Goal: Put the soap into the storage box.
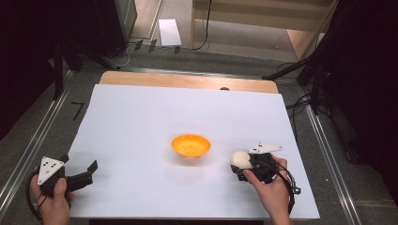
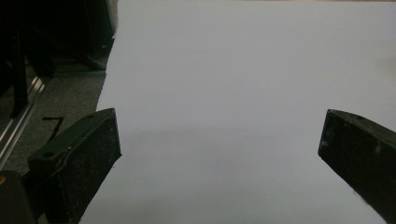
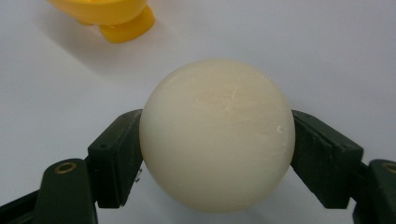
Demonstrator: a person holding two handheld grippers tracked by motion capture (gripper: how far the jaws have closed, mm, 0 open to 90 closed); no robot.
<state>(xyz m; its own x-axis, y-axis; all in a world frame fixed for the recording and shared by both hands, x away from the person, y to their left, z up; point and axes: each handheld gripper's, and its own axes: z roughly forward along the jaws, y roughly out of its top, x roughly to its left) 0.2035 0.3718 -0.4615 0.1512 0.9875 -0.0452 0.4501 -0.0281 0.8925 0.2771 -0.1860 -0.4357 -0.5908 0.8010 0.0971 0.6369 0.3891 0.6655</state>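
At the near right of the white-covered bench (image 1: pixel 141 117), the right hand (image 1: pixel 270 185) reaches forward with the right tool (image 1: pixel 240 165) clamped on a cream-white ball (image 1: pixel 240 159), its two jaws pressing the ball's opposite sides. The ball sits low over the sheet, just right of an orange bowl (image 1: pixel 190 145) that stands at the middle of the bench. At the near left corner, the left hand (image 1: pixel 54 199) grips the left tool (image 1: pixel 91 171), which points right with its jaws spread wide and nothing between them. The right gripper view brings out fine scratches on the ball's glossy surface and the bowl's stubby foot; the left gripper view takes in bare white sheet and the grey floor (image 2: pixel 65 98) beyond its left edge.
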